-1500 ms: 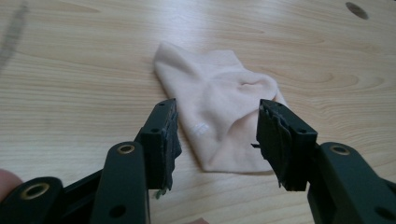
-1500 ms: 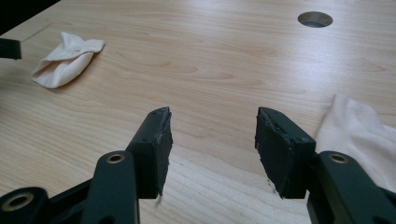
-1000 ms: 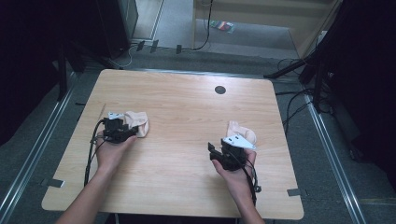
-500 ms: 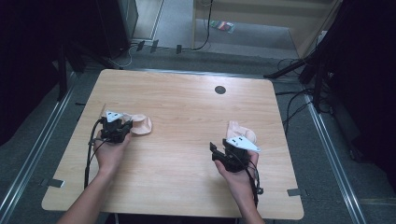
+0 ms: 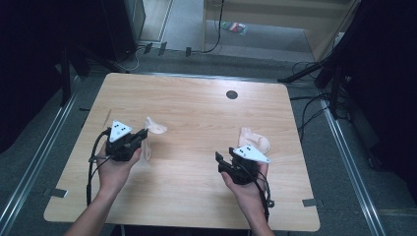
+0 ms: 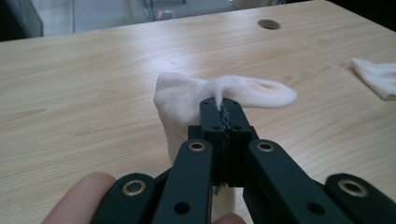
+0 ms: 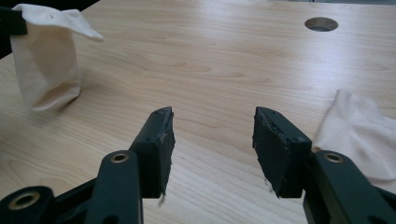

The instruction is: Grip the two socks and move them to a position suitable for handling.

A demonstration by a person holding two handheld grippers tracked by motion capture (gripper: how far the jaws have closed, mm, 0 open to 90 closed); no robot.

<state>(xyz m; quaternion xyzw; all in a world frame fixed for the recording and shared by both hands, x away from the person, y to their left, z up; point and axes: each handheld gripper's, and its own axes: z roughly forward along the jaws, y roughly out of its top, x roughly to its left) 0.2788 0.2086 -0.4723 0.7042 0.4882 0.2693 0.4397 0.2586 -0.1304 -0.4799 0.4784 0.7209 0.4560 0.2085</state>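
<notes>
My left gripper (image 5: 141, 141) is shut on a pale cream sock (image 5: 150, 129) and holds it just above the left half of the wooden table (image 5: 196, 113). In the left gripper view the closed jaws pinch a fold of the sock (image 6: 182, 93), which hangs below them. A second cream sock (image 5: 253, 138) lies flat on the right half of the table. My right gripper (image 5: 222, 162) is open, close to that sock's near-left side. Its jaws (image 7: 212, 126) stand wide apart over bare wood, with the second sock (image 7: 355, 126) to their right and the held sock (image 7: 44, 60) at far left.
A round cable hole (image 5: 231, 94) sits near the table's far edge. Dark equipment and cables (image 5: 314, 113) surround the table on the floor. Metal rails (image 5: 39, 162) run along both sides.
The left gripper has lifted its sock from lying flat on the table, so it now hangs from the jaws. The right gripper has barely moved.
</notes>
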